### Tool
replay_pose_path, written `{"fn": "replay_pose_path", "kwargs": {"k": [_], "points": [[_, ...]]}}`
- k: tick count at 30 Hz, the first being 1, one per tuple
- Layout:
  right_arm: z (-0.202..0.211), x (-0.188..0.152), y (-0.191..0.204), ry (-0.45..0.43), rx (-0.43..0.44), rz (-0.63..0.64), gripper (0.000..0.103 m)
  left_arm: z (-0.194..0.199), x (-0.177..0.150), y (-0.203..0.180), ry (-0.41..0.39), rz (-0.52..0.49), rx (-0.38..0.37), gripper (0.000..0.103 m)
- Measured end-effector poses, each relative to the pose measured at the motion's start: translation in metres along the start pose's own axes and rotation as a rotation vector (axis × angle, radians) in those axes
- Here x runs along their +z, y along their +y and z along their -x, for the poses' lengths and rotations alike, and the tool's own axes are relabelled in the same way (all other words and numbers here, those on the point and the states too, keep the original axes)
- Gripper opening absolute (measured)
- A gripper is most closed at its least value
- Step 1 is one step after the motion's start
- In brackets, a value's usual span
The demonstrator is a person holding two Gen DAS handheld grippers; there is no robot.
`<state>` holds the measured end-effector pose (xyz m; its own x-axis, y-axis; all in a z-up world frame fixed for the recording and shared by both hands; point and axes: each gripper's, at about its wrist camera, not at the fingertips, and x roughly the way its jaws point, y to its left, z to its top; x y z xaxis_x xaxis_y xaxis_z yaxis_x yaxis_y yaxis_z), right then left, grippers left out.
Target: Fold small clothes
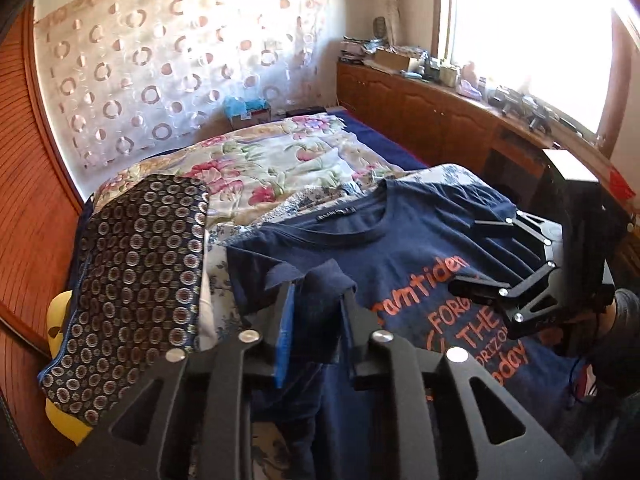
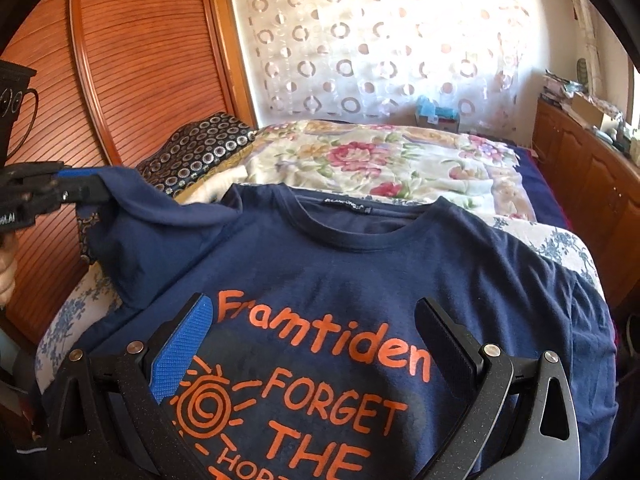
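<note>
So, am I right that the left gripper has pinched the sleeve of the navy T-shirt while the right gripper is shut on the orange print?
Not quite: the right gripper is open, its fingers spread apart over the orange print, gripping nothing, as the right wrist view shows. The left gripper has indeed pinched the sleeve of the navy T-shirt.

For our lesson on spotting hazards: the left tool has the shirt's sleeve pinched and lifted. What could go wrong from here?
1. The left tool grips only the edge of the sleeve; it may slip free.
2. The right tool hangs open above the T-shirt, so pulling could drag the whole shirt.
</note>
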<state>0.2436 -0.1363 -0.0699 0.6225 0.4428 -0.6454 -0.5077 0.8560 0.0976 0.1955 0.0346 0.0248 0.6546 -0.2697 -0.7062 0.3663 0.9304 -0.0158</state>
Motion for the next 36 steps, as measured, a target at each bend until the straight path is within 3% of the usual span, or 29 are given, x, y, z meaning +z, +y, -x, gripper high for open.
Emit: {"fn": "replay_pose_path", "kwargs": {"k": [2,5,11,17,26,36], "points": [[0.000,-0.001,-0.001,0.001,-0.004,0.001,0.102,0.003,-0.002,-0.002,-0.005,-0.007,0.007,0.037],[-0.001,-0.001,-0.002,0.005,-0.007,-0.002,0.102,0.011,-0.002,-0.003,-0.013,-0.007,0.021,0.043],[-0.005,-0.002,0.000,0.012,-0.014,0.001,0.102,0.019,-0.008,0.004,-0.022,0.004,0.040,0.048],[-0.006,-0.007,0.003,0.017,-0.008,0.014,0.102,0.009,-0.038,0.024,0.005,0.068,0.084,0.049],[-0.026,0.003,0.028,0.068,0.083,0.059,0.081,0.011,-0.083,0.048,0.004,0.163,0.107,0.050],[-0.074,0.041,0.113,0.111,0.288,0.173,0.061,0.042,-0.098,0.073,-0.051,0.226,0.165,0.051]]}}
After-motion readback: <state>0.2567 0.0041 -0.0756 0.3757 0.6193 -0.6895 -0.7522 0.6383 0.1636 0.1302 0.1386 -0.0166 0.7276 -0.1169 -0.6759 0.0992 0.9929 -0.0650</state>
